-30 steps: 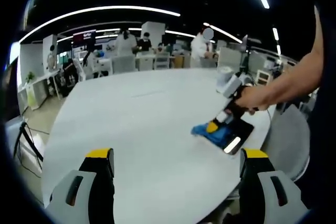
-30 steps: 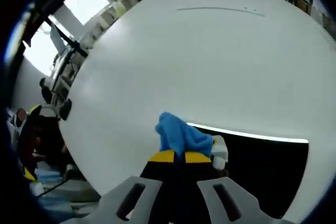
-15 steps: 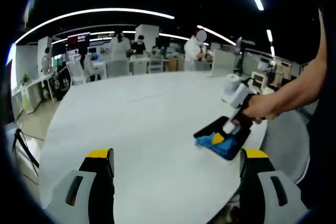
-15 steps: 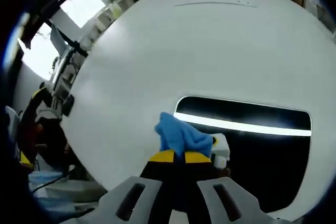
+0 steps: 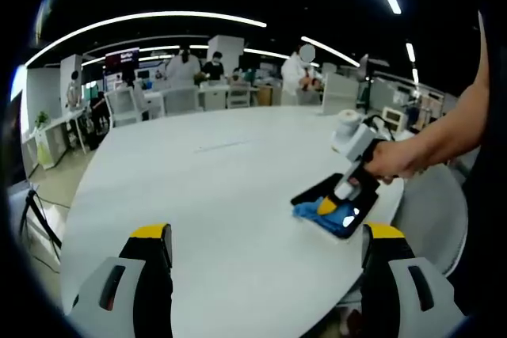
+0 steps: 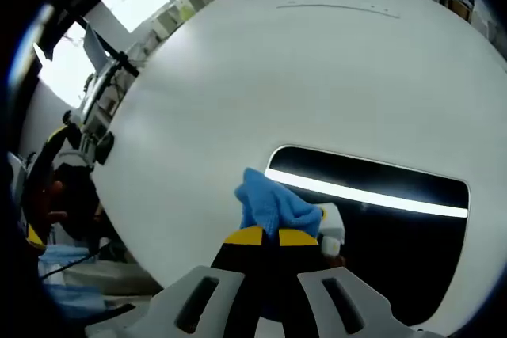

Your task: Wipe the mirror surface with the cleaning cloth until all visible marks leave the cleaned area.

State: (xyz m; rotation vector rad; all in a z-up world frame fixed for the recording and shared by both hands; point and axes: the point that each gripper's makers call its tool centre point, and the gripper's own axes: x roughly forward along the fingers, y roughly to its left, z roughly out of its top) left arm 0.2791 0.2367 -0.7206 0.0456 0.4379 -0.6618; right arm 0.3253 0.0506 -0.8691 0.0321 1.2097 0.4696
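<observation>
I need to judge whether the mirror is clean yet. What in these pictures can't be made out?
- Marks on the mirror: in the right gripper view it reflects a dark ceiling and a light strip, so smudges don't show.
- Mirror under the blue cloth: covered by the cloth and the right tongs.
- Mirror's lower right corner: cut off by the edge of the right gripper view.
- Mirror in the left gripper view: too small and oblique to inspect.

L view: far, across table point(image 5: 206, 195). R view: close, down on mirror point(image 6: 380, 235). Both share mirror.

The white table point(image 5: 198, 195) lies bare beyond the mirror point(image 6: 380, 227).
</observation>
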